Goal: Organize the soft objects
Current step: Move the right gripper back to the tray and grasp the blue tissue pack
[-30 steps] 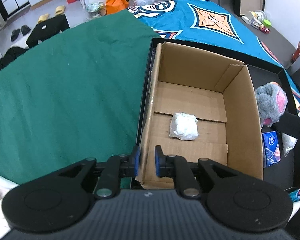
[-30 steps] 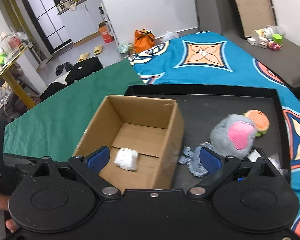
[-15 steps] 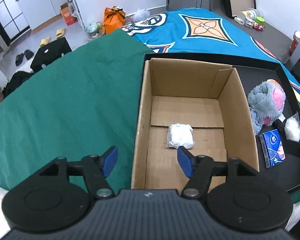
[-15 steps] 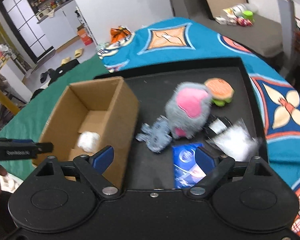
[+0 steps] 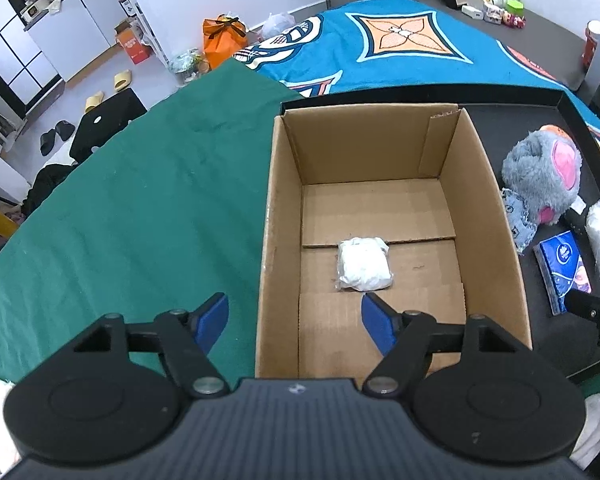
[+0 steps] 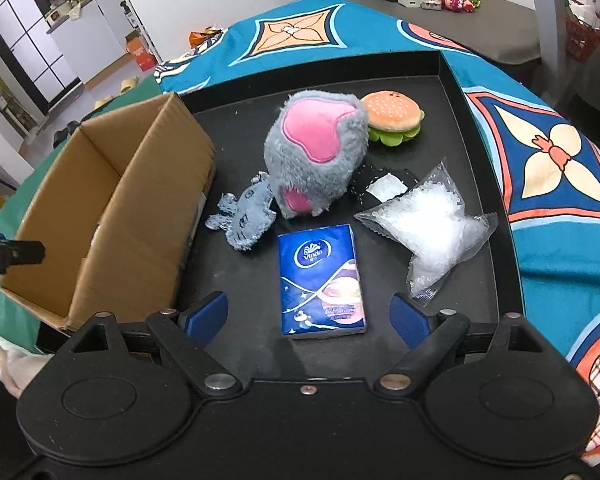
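- While its jaws are opening with nothing between them, the left gripper (image 5: 294, 320) hangs over the near left wall of the cardboard box (image 5: 496, 216); one blue pad is above the green cloth (image 5: 140, 208), the other above the box floor.
- Inside the box lies a white wrapped packet (image 5: 364, 265), on the floor flaps, just beyond the inner pad and apart from it.
- Standing wide and empty, the right gripper (image 6: 310, 318) points down at the black tray (image 6: 452, 80); a blue Vinda tissue pack (image 6: 320, 276) lies flat ahead of it, in line with the gap between the pads, untouched.
- Beyond the tissue pack sits a grey plush toy (image 6: 316, 160) with pink patches, and a frayed grey-blue cloth piece (image 6: 244, 216) lies at its left side, touching it.
- A plush hamburger (image 6: 392, 116) sits just behind and to the right of the grey toy.
- A clear bag of white filling (image 6: 428, 224) lies right of the tissue pack, near a dark item with a white label (image 6: 384, 190) partly hidden behind the toy.
- The box stands at the tray's left end, open at the top.
- Under the tray spreads a blue patterned blanket (image 6: 548, 168).
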A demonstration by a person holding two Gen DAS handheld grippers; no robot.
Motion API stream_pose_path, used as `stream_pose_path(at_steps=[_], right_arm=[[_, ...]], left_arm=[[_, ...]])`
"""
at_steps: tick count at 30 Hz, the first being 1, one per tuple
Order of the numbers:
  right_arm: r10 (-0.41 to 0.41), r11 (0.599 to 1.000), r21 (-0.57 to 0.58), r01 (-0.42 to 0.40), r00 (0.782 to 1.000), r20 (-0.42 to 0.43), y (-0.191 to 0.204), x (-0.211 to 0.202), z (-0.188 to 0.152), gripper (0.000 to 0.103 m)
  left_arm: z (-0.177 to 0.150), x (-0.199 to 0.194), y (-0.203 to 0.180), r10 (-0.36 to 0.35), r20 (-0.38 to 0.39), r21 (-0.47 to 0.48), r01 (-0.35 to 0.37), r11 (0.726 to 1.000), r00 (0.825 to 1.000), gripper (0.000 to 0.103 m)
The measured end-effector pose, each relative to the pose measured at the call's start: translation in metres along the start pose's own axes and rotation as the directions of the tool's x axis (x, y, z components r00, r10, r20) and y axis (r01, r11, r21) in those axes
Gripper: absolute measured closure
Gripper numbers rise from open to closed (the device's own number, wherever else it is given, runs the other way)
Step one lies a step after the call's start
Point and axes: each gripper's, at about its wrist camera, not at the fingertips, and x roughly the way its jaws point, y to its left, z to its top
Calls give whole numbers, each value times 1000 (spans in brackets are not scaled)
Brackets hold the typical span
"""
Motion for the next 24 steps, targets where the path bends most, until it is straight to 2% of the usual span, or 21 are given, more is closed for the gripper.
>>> stream_pose_path(at_steps=[2,4,7,12,14,15,16,24], right_arm=[[-11,1000,-6,11,1000,-1,0,3,0,16],[-32,999,-12,32,1000,-1,1,6,0,22],[-37,999,-18,37,999,-5,1,11,1,24],[-52,998,-34,51,999,-14,2,20,2,27],[-55,998,-39,53,998,-34,2,26,1,36],[-54,998,-38,53,998,-45,1,28,1,46],[-50,998,-34,48,997,-55,0,30,1,51],[-34,999,-16,33,998,-44,-1,21,-2,53]], left_arm=[[1,2,-3,10,-13,12,-10,1000,1000,31],[1,4,-6,19,-18,25,-19,1000,1000,31],[2,0,-6,43,8,18,-43,999,999,31],[3,8,-9,49,-40,34,-48,998,998,31],[3,11,-13,61,-56,57,-57,997,997,31],[3,11,-15,63,-57,68,-59,996,996,31],[2,11,-16,63,-55,79,-59,995,996,31],[2,10,-15,54,-52,70,-51,996,997,31]])
